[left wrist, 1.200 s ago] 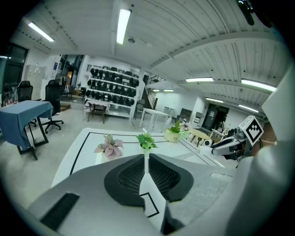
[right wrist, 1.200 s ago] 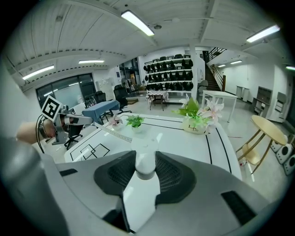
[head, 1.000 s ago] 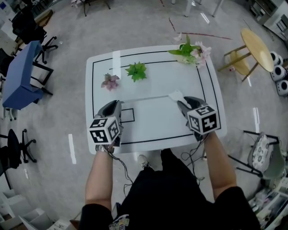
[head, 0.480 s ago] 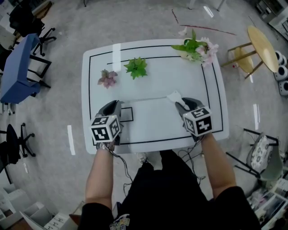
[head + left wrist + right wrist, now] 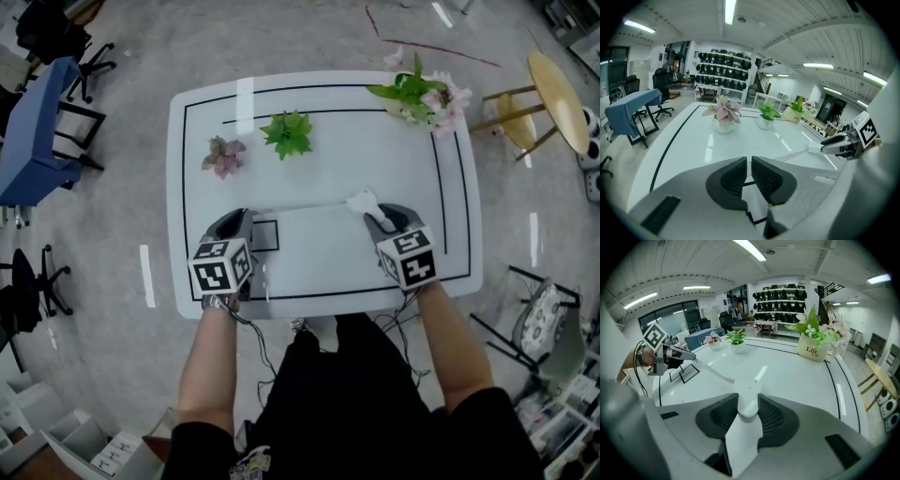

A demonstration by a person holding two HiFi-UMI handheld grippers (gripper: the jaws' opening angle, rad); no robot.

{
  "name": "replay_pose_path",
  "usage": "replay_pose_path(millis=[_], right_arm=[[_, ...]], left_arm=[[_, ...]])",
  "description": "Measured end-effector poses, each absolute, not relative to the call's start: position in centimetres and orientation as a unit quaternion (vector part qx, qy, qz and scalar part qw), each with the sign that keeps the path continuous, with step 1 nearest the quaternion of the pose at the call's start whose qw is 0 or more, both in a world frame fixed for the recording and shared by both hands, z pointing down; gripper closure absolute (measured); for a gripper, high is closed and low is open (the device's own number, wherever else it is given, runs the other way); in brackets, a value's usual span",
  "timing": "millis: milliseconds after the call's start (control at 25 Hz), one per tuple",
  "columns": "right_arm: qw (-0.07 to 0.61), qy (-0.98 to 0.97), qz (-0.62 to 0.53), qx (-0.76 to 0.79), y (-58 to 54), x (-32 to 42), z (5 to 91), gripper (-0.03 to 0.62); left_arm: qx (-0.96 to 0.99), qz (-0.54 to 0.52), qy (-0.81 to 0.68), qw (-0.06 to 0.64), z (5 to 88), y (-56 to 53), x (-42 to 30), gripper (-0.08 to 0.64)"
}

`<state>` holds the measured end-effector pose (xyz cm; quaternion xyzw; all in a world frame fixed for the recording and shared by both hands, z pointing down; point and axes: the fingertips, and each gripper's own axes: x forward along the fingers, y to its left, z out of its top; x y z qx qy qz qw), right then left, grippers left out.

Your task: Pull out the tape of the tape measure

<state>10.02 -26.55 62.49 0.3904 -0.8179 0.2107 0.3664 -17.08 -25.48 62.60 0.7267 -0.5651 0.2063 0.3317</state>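
As two grippers [image 5: 240, 217] [image 5: 378, 217] stretch one tape [image 5: 309, 204], three plants [image 5: 224, 157] [image 5: 289, 134] [image 5: 420, 97]

The only wording that reads clearly is on the cream flower pot [image 5: 813, 351] at the far right of the counter [image 5: 787, 376], in the right gripper view: "Life" in dark letters, with a smaller line beneath that seems to repeat "Life". The markings on the tape [image 5: 714, 370] are too fine to read.

Bright, even ceiling-tube light [image 5: 727, 9] w/ glare streaks on table [image 5: 309, 169]; fisheye warp at edges.
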Motion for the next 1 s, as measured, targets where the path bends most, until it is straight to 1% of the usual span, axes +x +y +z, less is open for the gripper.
replay_pose_path(millis=[240,600,1000], right_arm=[[0.378,-0.821,0.184,0.387,-26.6,9.6,63.4,0.460],[0.398,-0.813,0.186,0.383,-26.0,9.4,65.0,0.460],[0.397,-0.811,0.184,0.389,-25.9,9.4,65.4,0.459]], left_arm=[[0.721,0.219,-0.568,0.330,63.9,-25.4,-17.4,0.528],[0.719,0.235,-0.571,0.318,64.7,-25.5,-17.6,0.526],[0.720,0.238,-0.580,0.297,64.8,-25.5,-17.6,0.526]])
